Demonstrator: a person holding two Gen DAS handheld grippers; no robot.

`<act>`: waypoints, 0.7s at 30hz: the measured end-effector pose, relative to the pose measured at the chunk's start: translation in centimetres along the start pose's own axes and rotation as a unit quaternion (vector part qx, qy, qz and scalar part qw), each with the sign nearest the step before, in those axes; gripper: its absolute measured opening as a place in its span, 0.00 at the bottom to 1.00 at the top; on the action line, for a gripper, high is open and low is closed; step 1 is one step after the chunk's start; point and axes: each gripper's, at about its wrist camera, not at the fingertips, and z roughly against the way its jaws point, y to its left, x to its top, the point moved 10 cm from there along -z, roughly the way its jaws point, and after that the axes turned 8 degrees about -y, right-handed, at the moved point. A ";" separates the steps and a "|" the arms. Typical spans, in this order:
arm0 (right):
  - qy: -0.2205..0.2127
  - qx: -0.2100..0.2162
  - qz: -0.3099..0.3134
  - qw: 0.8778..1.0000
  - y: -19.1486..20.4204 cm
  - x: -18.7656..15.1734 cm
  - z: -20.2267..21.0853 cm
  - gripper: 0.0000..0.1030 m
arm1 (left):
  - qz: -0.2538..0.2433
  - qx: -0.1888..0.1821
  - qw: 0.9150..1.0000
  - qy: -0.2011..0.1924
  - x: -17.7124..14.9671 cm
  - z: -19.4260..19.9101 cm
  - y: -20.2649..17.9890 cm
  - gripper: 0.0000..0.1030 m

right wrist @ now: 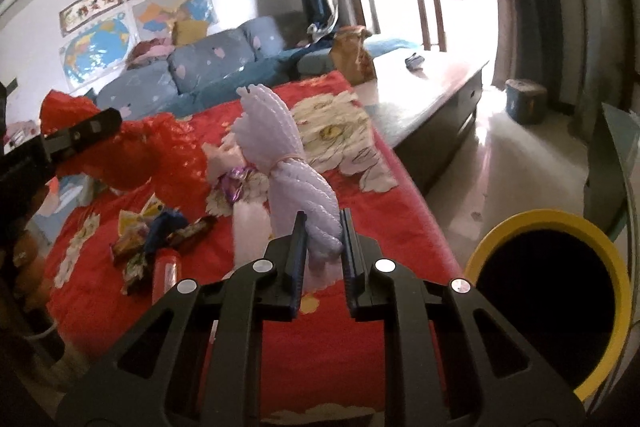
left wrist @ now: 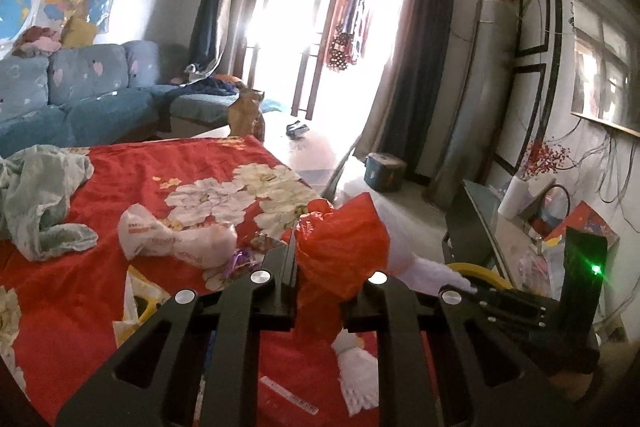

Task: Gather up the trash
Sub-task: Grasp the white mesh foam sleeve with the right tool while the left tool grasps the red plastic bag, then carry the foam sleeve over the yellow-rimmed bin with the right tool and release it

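My left gripper (left wrist: 320, 259) is shut on a crumpled red plastic bag (left wrist: 344, 247) and holds it above the red flowered cloth (left wrist: 140, 179); the bag also shows in the right wrist view (right wrist: 160, 151). My right gripper (right wrist: 322, 247) is shut on a white foam net bundle (right wrist: 280, 155) tied in the middle, also seen in the left wrist view (left wrist: 358, 371). A yellow-rimmed bin (right wrist: 552, 291) with a dark inside stands to the right of the cloth. A white plastic bag (left wrist: 172, 239), a purple wrapper (right wrist: 234, 183) and snack wrappers (right wrist: 160, 235) lie on the cloth.
A pale green garment (left wrist: 44, 199) lies at the cloth's left. A blue sofa (left wrist: 80, 95) stands behind. A low table (right wrist: 424, 87) holds a brown paper bag (right wrist: 352, 55). A blue box (right wrist: 524, 99) sits on the floor by the curtains.
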 end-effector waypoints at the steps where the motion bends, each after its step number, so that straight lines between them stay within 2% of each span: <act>1: -0.005 -0.005 -0.001 1.000 -0.4 0.3 0.2 0.11 | 0.000 -0.004 1.000 0.000 0.1 -0.1 -0.3 0.14; 9: -0.020 -0.061 -0.026 0.998 -4.7 0.7 2.1 0.11 | -0.010 -0.050 0.999 0.003 0.1 -1.6 -5.0 0.14; 21: -0.028 -0.160 -0.092 0.982 -12.4 -0.5 5.2 0.11 | -0.016 -0.098 0.995 0.032 -2.1 -4.3 -10.6 0.14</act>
